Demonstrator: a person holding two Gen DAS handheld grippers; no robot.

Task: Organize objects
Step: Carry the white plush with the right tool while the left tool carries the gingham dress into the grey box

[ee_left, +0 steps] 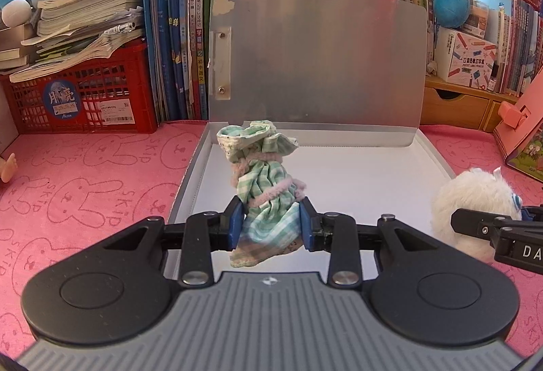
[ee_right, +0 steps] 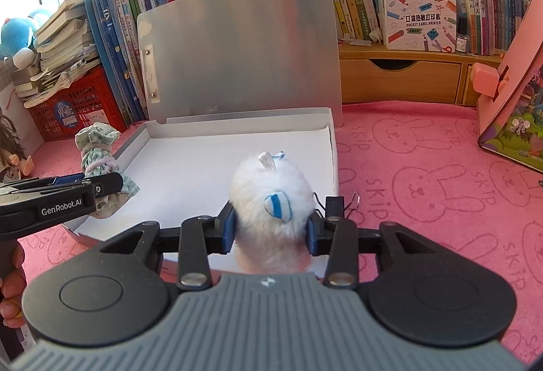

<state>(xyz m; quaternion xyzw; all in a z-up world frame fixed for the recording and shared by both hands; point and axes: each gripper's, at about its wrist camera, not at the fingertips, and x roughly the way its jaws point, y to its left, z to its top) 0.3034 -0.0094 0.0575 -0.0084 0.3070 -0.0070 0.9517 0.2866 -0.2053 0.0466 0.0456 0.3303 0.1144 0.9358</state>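
Observation:
My left gripper (ee_left: 271,221) is shut on a green checked cloth bundle (ee_left: 263,174) tied with pink yarn, held over the left part of the open white box (ee_left: 346,188). It also shows in the right wrist view (ee_right: 98,160). My right gripper (ee_right: 271,228) is shut on a fluffy white plush toy (ee_right: 271,201) with blue ears, held over the near right corner of the box (ee_right: 210,160). The plush shows at the right in the left wrist view (ee_left: 475,204). The box lid (ee_left: 319,65) stands open at the back.
The pink bunny-print mat (ee_right: 424,174) covers the desk. A red crate (ee_left: 81,93) with stacked books stands back left. Upright books line the back. A wooden drawer unit (ee_right: 400,79) and a pink stand (ee_right: 509,82) are at the right. A doll (ee_right: 13,147) lies far left.

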